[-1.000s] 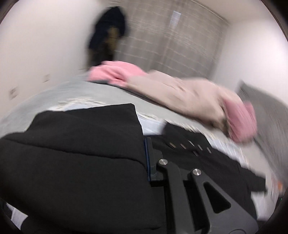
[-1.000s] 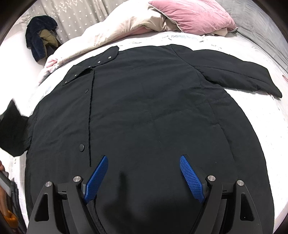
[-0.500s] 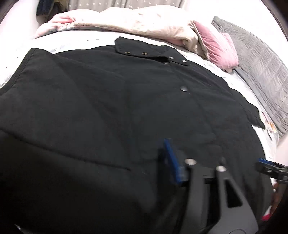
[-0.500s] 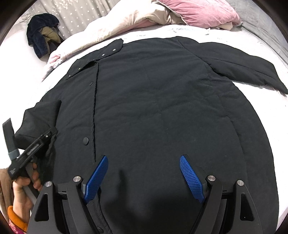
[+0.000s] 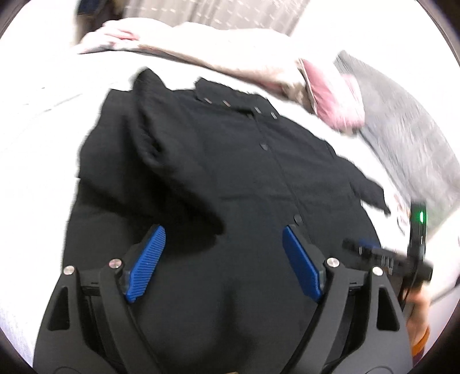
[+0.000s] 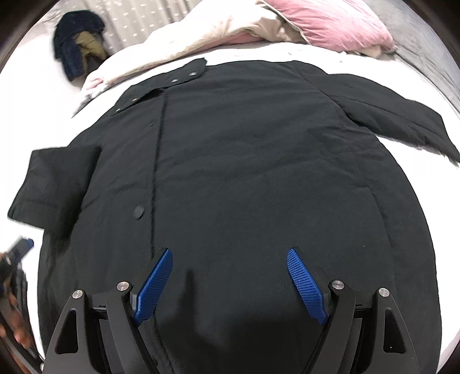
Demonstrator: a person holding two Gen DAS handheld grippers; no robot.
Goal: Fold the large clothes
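Black coat (image 6: pixel 244 161) spread flat on bed (image 6: pixel 43 95) for folding; left tool (image 5: pixel 222 260) jaws opening, nothing between them, right tool (image 6: pixel 230 284) wide open, empty, hovering over hem.

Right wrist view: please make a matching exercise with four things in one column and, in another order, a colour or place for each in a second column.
Things:
1. coat
2. pillow
3. duvet
4. tool pads

Descriptions:
A. pink
B. blue, ribbed
C. black, spread on the bed
D. cream, bunched behind the collar

Pairs: 1-C, 2-A, 3-D, 4-B
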